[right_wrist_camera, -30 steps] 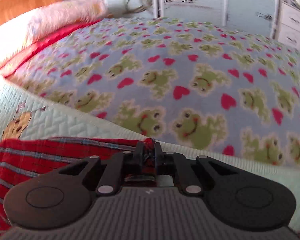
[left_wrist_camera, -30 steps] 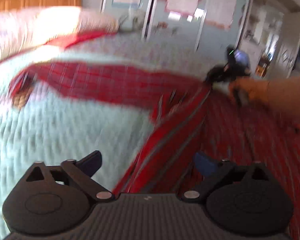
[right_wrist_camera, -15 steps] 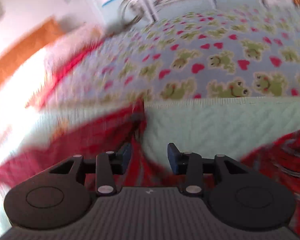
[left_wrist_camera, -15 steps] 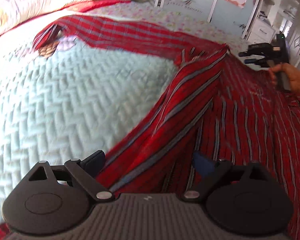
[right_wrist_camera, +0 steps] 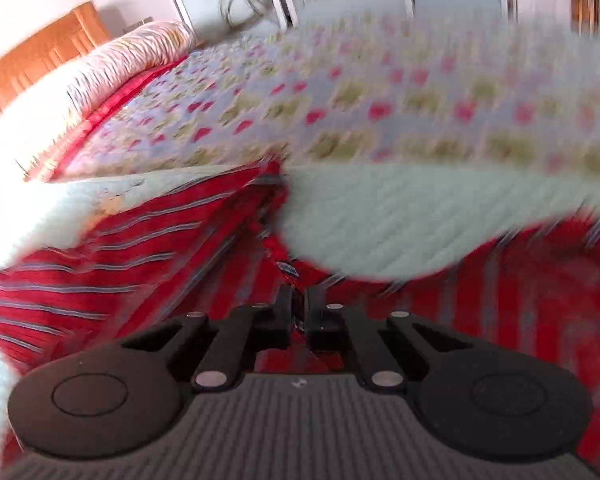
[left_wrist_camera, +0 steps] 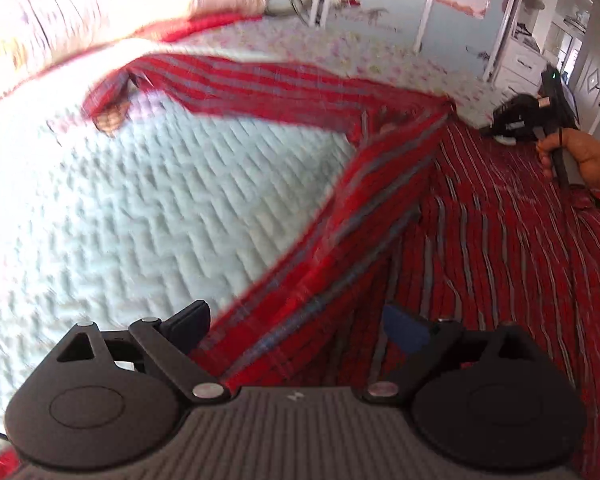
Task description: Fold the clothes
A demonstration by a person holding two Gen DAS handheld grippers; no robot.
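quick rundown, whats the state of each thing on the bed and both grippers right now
red striped shirt: spread on the bed, unfolded, one sleeve stretched out to the side
left hand-held gripper: open, shirt edge between its fingers, not pinched
right hand-held gripper: jaws just closed, shut on shirt fabric
pale quilted cover: lying flat under the shirt
frog and heart blanket: spread flat behind it
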